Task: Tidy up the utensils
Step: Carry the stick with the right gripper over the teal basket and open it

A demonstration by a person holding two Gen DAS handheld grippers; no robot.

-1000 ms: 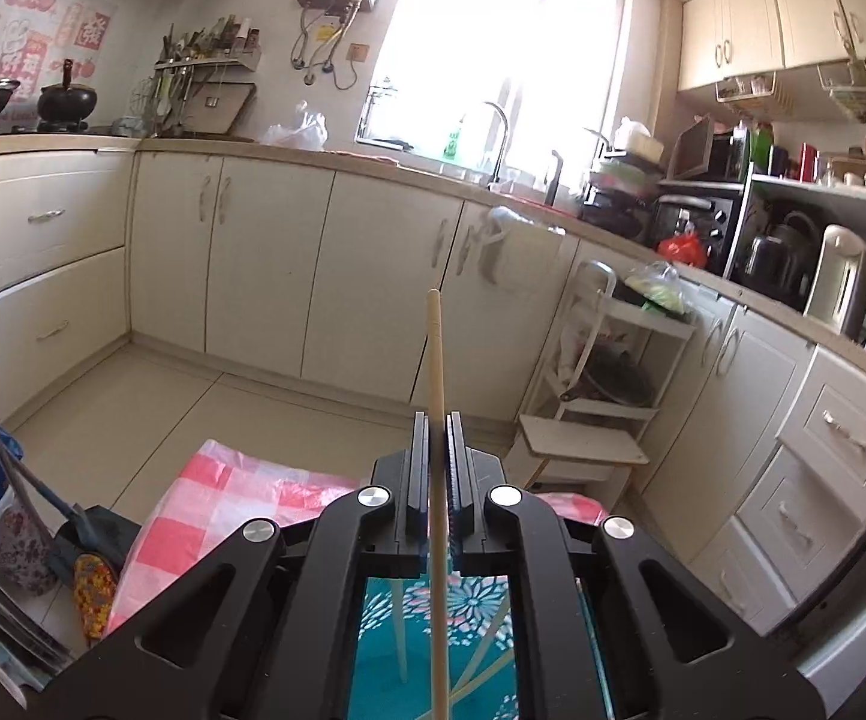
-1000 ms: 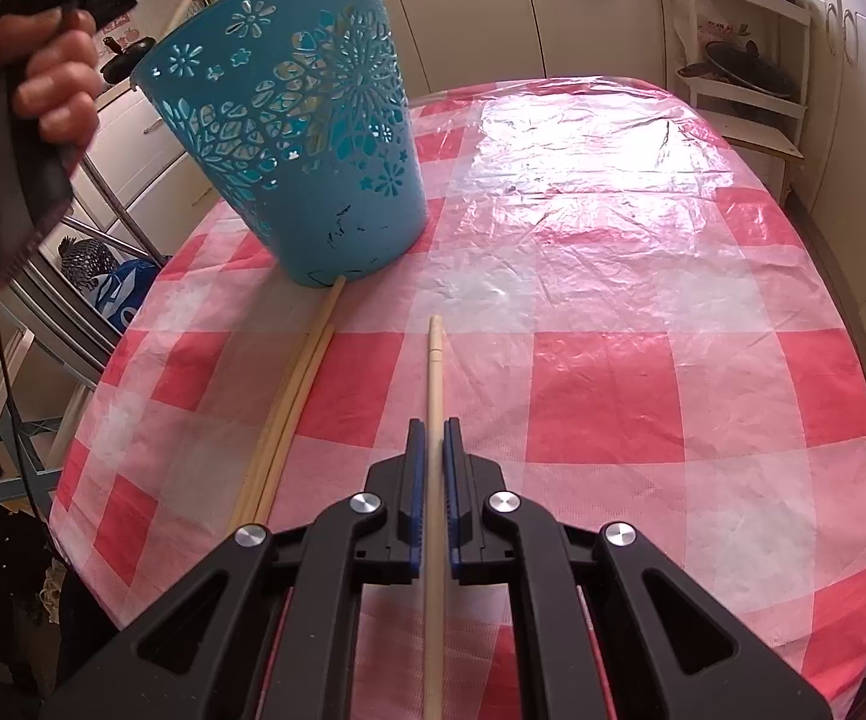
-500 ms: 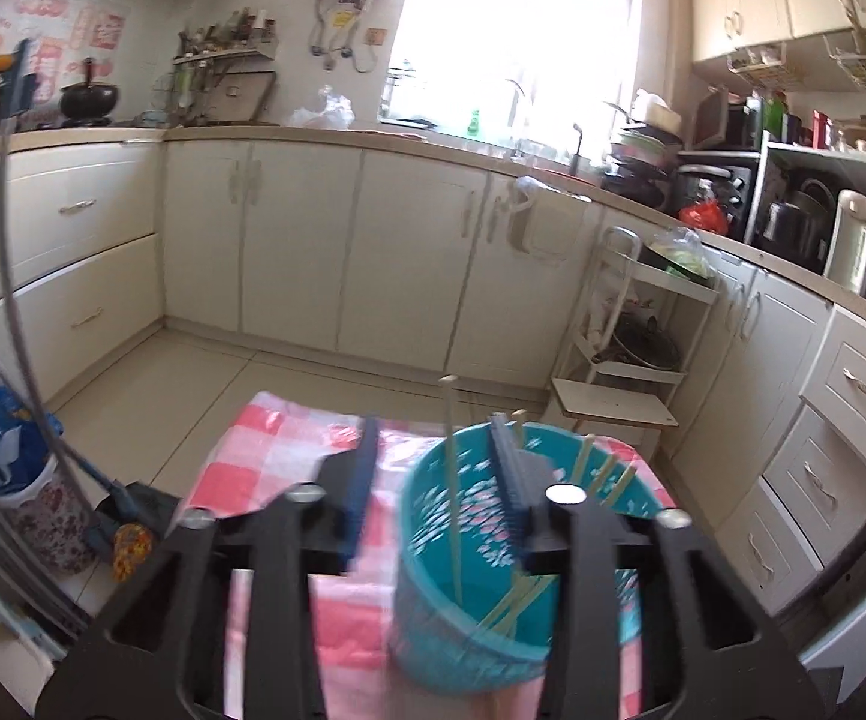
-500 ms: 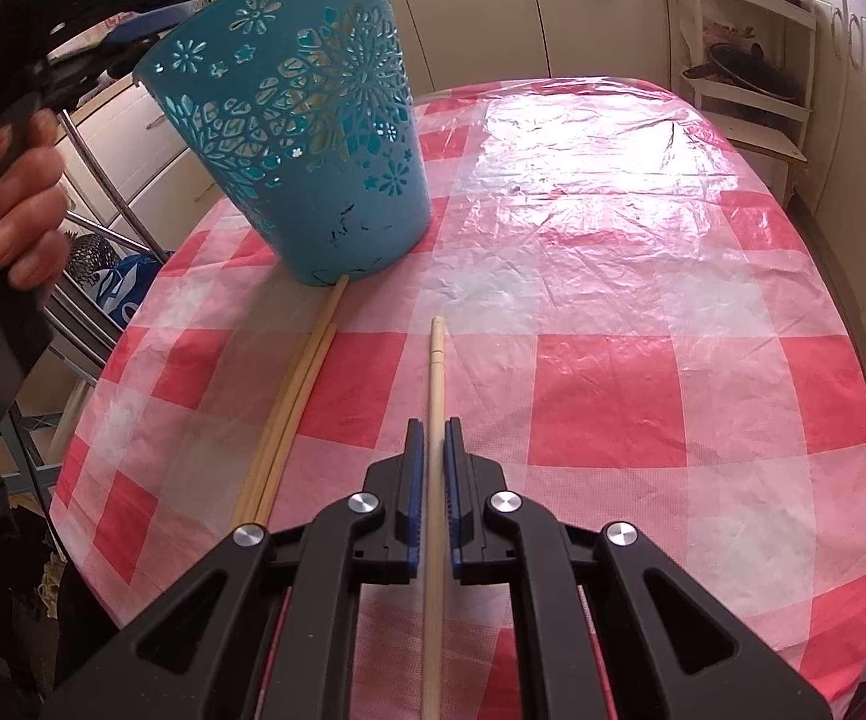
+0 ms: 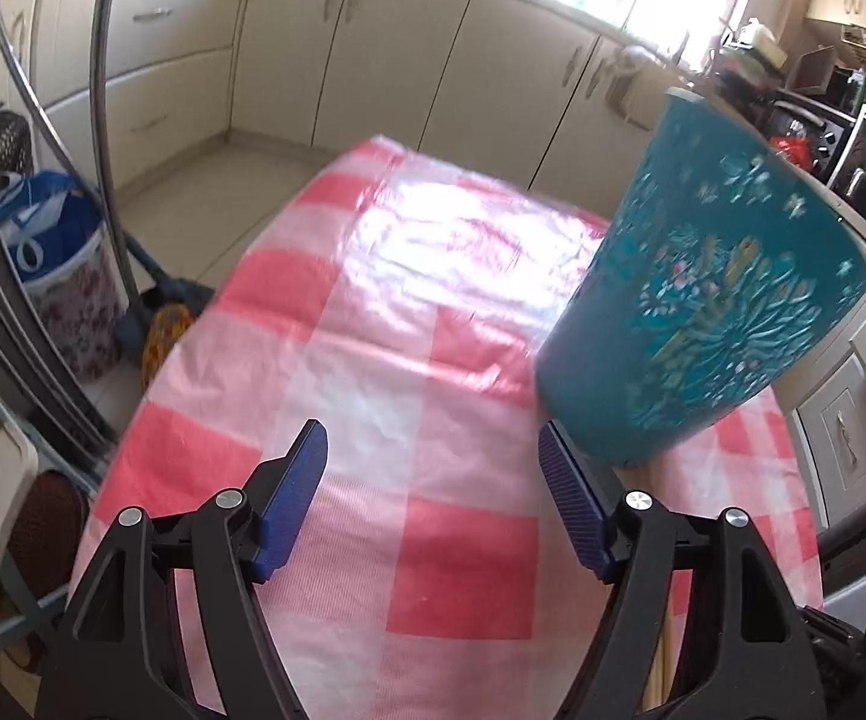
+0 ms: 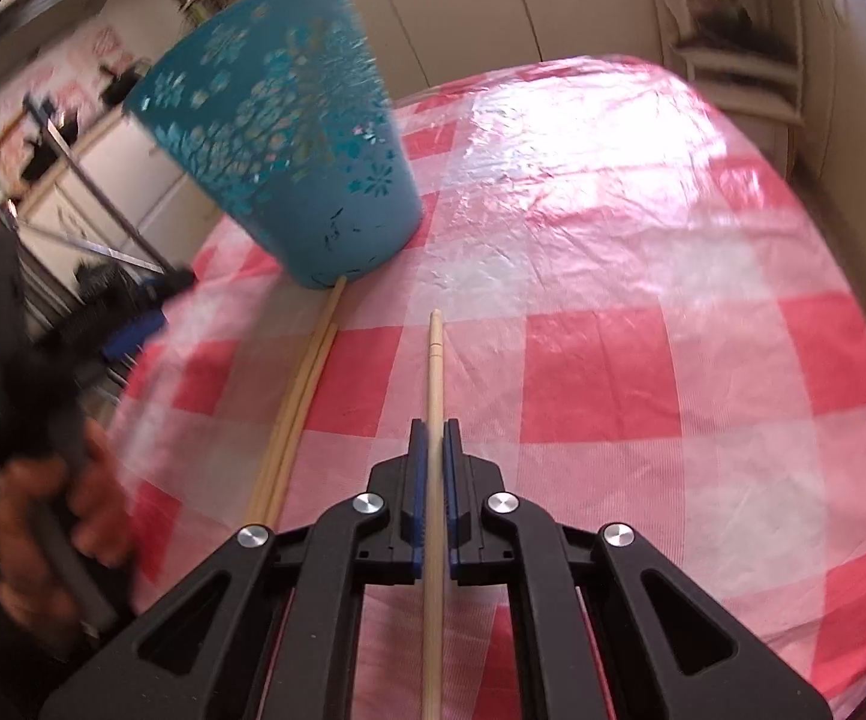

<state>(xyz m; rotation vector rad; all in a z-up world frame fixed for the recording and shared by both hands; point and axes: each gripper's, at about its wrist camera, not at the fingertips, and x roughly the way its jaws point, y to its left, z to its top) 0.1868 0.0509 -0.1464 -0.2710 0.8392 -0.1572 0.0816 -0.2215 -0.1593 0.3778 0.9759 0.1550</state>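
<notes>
A teal plastic basket (image 6: pixel 289 162) with flower cut-outs stands on the red-and-white checked tablecloth (image 6: pixel 643 312); it also shows in the left wrist view (image 5: pixel 703 312). My right gripper (image 6: pixel 435 429) is shut on a wooden chopstick (image 6: pixel 434 372) that points forward above the cloth. Two more chopsticks (image 6: pixel 301 396) lie on the cloth, tips against the basket's base. My left gripper (image 5: pixel 433 450) is open and empty, low over the cloth to the left of the basket; it appears blurred at the left of the right wrist view (image 6: pixel 43 420).
The table edge (image 5: pixel 151 384) drops off at the left, with a metal chair frame (image 5: pixel 103 138), a blue bag and a floral bin below. Kitchen cabinets (image 5: pixel 373 54) run along the back. A white shelf rack (image 6: pixel 733 42) stands beyond the far table edge.
My left gripper opened and dropped its chopstick into the basket, then swung down to the left of the basket. My right gripper still holds its chopstick and has lifted slightly.
</notes>
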